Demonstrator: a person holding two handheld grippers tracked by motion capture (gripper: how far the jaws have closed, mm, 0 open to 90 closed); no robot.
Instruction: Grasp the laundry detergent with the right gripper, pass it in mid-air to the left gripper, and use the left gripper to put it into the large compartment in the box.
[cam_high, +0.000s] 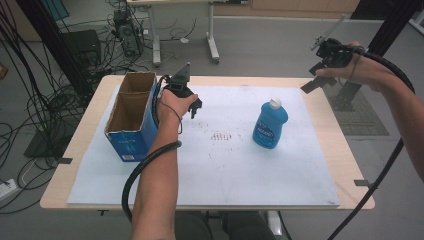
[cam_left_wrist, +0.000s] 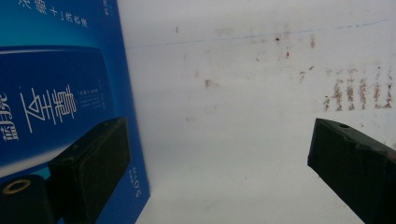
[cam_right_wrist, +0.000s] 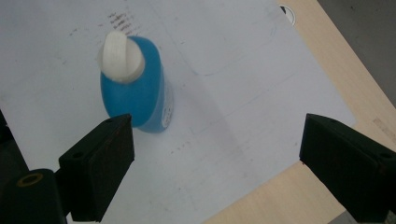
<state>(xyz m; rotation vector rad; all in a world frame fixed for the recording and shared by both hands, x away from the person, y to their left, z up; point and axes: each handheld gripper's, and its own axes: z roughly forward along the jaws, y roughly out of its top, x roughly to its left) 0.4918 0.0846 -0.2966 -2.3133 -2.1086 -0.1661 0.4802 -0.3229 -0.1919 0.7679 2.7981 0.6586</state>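
Left gripper (cam_high: 192, 107) — jaws apart, beside empty blue carton (cam_high: 131, 117); right gripper (cam_high: 320, 75) released.

Your left gripper (cam_left_wrist: 205, 163) looks down on the white sheet (cam_left_wrist: 243, 93), jaws wide apart with nothing between them. The left jaw lies against the blue box (cam_left_wrist: 60, 93) wall, over white printed characters. Brown smudge marks (cam_left_wrist: 357, 93) dot the sheet above the right jaw.
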